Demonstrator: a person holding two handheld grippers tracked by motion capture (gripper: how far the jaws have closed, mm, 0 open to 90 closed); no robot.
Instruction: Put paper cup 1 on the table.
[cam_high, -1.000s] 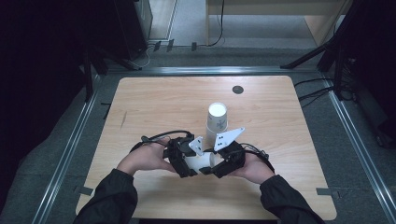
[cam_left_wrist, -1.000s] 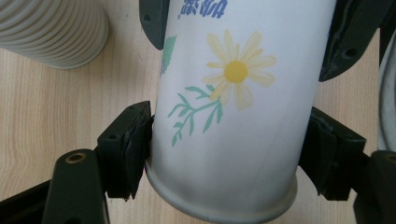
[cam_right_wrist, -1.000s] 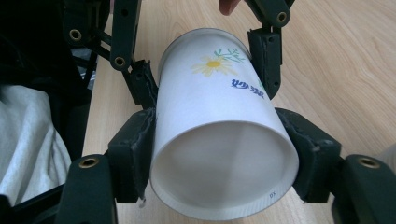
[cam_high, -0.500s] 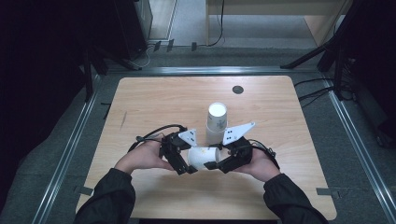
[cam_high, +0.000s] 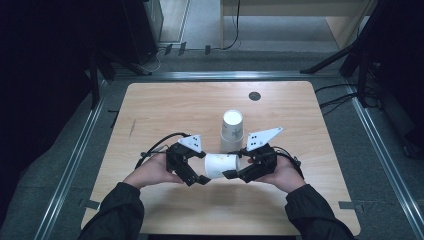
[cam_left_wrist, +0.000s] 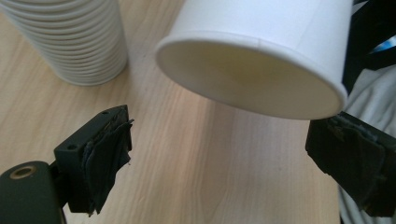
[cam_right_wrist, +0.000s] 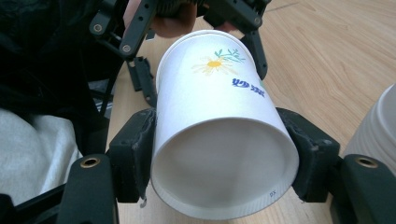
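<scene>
Since the earlier frame our left hand-held gripper (cam_high: 200, 176) has let go and drawn back toward nine o'clock, jaws wide and empty, while our right hand-held gripper (cam_high: 235, 172) clamps the single paper cup (cam_high: 221, 164) sideways above the worktop (cam_high: 165, 110), at six o'clock of the cup stack (cam_high: 232, 131).

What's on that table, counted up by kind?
Single paper cup, held sideways: 1
Stack of upside-down paper cups: 1
Hand-held tools, left tool and right tool: 2
Dark round spot on the table: 1
Total: 5
</scene>
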